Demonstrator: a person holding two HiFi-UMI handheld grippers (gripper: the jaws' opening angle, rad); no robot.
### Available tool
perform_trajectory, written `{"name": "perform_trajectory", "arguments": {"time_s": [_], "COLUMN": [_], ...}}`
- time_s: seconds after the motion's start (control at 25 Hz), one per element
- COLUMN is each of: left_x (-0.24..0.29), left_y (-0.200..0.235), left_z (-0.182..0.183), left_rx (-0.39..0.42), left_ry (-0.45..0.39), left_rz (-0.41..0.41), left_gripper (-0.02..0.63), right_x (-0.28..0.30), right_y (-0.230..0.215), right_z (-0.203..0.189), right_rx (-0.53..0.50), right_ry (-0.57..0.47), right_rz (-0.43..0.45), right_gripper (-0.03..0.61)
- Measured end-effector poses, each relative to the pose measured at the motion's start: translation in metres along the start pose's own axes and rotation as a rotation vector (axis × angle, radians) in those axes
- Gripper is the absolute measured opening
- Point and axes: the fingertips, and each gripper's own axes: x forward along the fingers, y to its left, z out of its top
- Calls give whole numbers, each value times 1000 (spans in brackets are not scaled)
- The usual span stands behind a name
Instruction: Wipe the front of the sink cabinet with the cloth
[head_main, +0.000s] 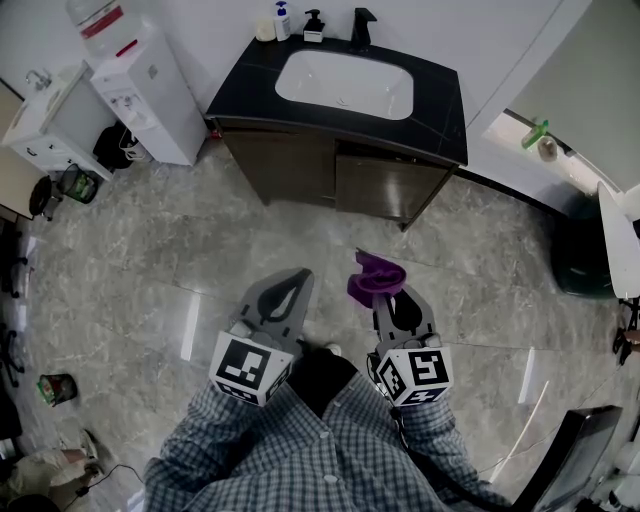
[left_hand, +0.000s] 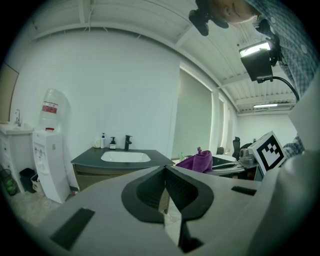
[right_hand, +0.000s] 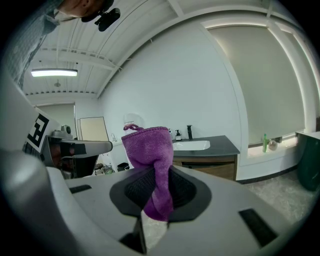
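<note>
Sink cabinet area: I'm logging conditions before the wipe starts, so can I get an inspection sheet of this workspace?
Surface: cabinet front is brown with nothing touching it; grey tiled floor lies before it.
Job's things: purple cloth is bunched in the right gripper, apart from the cabinet.
Clutter: pump bottles and a faucet stand on the dark countertop behind the basin.
Grippers: left gripper shut, empty; right gripper shut on the cloth.
Cables: dark cable runs beside the person's shirt.
Surroundings: water dispenser stands left of the cabinet; dark bin at right.
</note>
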Motion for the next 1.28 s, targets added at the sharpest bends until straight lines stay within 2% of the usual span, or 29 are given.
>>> {"name": "perform_trajectory", "arguments": {"time_s": [0.36,0.72,1.0,1.28], "left_x": [2,15,41,100], "left_y": [-19,-31,12,81], "left_z": [-1,-5,-12,-15], "left_rx": [-3,-17,-40,-63], "left_ry": [-5,-14,-7,18], "left_rz": [29,30,49,16], "left_gripper": [11,11,11,11], "right_x": [-16,-17,22,110], "right_y": [-16,-39,-43,-54], "right_z": [-8,-12,-17,-15], "right_rx": [17,21,15,32], "right_ry": [8,12,35,65], "right_rz": [13,-18,-17,-26], "right_gripper": [74,74,74,74]}}
